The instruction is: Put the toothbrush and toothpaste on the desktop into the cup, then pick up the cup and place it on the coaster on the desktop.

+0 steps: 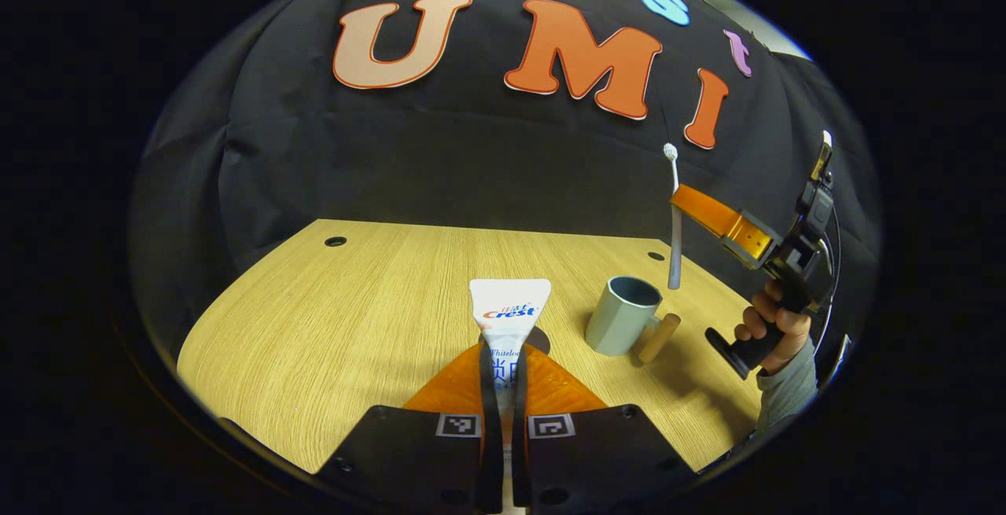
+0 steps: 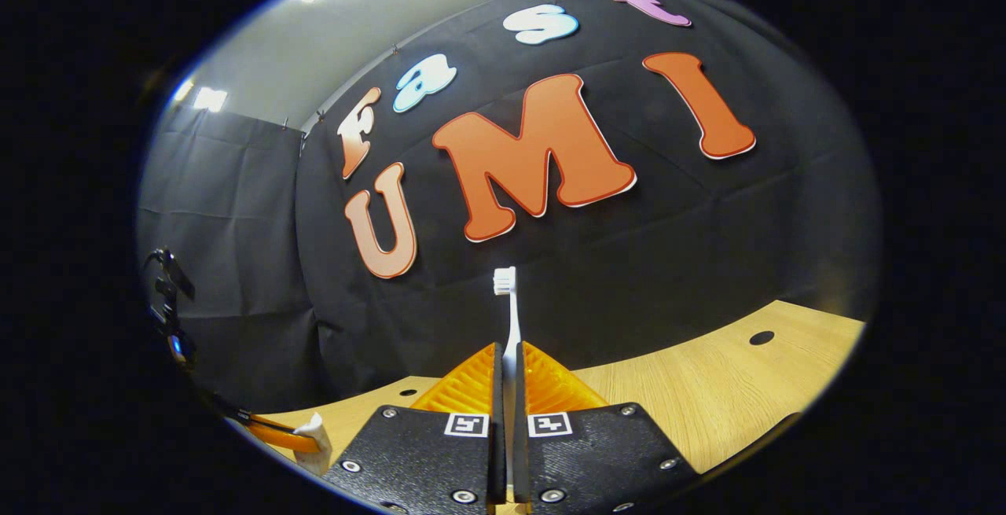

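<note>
- Now left hand-held gripper (image 1: 503, 373) pinches toothpaste (image 1: 508, 312), tube sticking forward over counter (image 1: 330, 326).
- Right hand-held gripper (image 2: 509, 389) pinches toothbrush (image 2: 507, 310) upright; cup (image 1: 623, 314) below it.

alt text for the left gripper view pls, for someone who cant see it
The left tool is shut on a toothpaste tube held above a wooden desktop. To the right, the right tool, held by a hand, holds a white toothbrush upright above a grey cup with a wooden handle.
</note>
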`<state>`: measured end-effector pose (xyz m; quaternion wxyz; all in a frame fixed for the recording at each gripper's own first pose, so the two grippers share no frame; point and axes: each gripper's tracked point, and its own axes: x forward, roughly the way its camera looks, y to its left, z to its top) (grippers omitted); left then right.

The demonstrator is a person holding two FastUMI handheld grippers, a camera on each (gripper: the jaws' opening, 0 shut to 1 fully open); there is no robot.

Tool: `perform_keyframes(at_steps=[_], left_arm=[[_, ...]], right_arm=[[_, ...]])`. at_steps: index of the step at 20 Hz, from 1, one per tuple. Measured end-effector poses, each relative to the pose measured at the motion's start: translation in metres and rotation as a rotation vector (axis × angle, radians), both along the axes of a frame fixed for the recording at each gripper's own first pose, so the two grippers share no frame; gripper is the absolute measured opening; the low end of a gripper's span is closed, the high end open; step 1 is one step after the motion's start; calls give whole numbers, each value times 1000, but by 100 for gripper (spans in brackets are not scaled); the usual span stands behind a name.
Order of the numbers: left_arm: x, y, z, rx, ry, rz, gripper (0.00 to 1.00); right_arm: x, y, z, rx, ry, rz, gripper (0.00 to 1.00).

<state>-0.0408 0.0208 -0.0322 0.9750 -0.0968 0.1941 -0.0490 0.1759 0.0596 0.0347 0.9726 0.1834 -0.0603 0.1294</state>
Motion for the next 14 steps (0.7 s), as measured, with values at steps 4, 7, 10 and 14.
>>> perform_keyframes(at_steps=[4,7,10,14], left_arm=[[-6,2,8,-3,-20,4,9],[-9,1,17,-1,-26,4,8],[-15,-3,31,0,-21,1,8],[-10,-13,50,-4,-36,-16,8]], right_arm=[[12,4,-22,-11,34,10,4],[17,7,-36,-42,41,13,4],[21,10,-50,-66,58,22,4],[21,11,-66,-72,88,29,5]])
